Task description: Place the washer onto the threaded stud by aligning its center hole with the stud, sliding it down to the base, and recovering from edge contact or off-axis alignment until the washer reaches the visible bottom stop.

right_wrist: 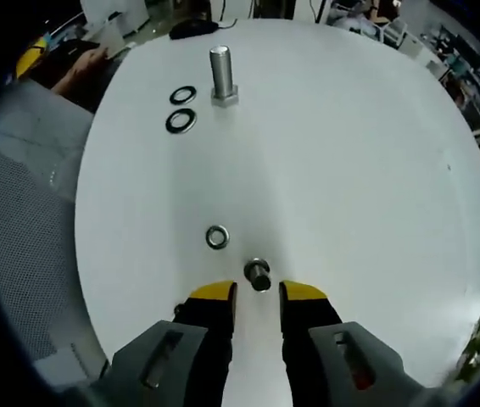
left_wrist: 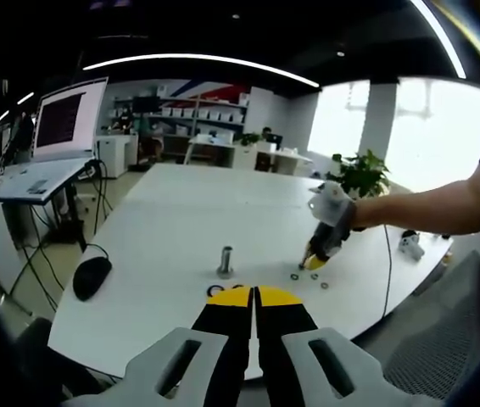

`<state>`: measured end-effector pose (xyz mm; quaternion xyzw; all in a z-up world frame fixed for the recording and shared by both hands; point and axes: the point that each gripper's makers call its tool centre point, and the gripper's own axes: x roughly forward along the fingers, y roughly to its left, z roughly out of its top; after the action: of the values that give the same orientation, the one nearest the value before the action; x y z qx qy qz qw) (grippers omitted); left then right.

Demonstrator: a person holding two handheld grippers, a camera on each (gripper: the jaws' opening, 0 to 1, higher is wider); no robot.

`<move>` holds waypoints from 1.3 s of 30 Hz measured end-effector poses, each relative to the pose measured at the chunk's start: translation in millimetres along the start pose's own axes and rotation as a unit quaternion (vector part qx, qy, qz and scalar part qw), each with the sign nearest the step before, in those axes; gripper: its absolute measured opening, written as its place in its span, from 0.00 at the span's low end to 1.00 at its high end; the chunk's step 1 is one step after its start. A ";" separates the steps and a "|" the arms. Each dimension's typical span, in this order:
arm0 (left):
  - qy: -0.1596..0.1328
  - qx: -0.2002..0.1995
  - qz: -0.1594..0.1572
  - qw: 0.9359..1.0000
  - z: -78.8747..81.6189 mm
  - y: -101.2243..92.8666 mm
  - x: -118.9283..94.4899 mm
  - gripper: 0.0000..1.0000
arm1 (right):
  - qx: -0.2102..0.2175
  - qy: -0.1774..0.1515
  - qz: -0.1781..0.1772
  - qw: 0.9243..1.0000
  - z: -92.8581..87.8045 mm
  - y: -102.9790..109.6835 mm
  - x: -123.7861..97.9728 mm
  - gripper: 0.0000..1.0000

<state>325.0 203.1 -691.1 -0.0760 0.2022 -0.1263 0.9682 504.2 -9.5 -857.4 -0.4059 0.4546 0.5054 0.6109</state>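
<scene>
— Where is the threaded stud [right_wrist: 222,75] standing now?

— Upright on the white table [right_wrist: 350,170], on its hexagonal base. Two dark washers [right_wrist: 181,108] lie flat just beside the stud, one touching nearly the other. They are not on the stud.

— And the right gripper [right_wrist: 258,296]?

— Well apart from the stud, low over the table. Its jaws are released, with a gap between the yellow tips. A small bolt [right_wrist: 258,273] lies just in front of this gap, and a small silver washer [right_wrist: 217,236] lies a little nearer to the stud. I cannot tell if the tips touch the bolt.

— The left gripper [left_wrist: 253,297]?

— Its jaws are clenched together, holding nothing, with the stud a little ahead of them. A computer mouse [left_wrist: 92,276] rests on the table edge, well apart from the stud.
</scene>
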 end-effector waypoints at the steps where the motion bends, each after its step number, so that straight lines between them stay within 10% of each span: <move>1: 0.000 0.000 0.000 1.000 -0.1 -0.2 -0.1 0.00 | 0.001 0.000 0.000 1.000 -1.5 0.8 -0.4 0.22; 39: -0.009 0.007 -0.005 1.000 1.7 -2.7 -2.4 0.00 | 0.020 0.010 0.029 0.999 -33.2 60.8 -3.4 0.22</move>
<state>323.0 201.4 -688.1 -0.0719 0.1918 -0.1319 0.9699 439.1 -32.3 -864.9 -0.3855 0.4820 0.5098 0.5993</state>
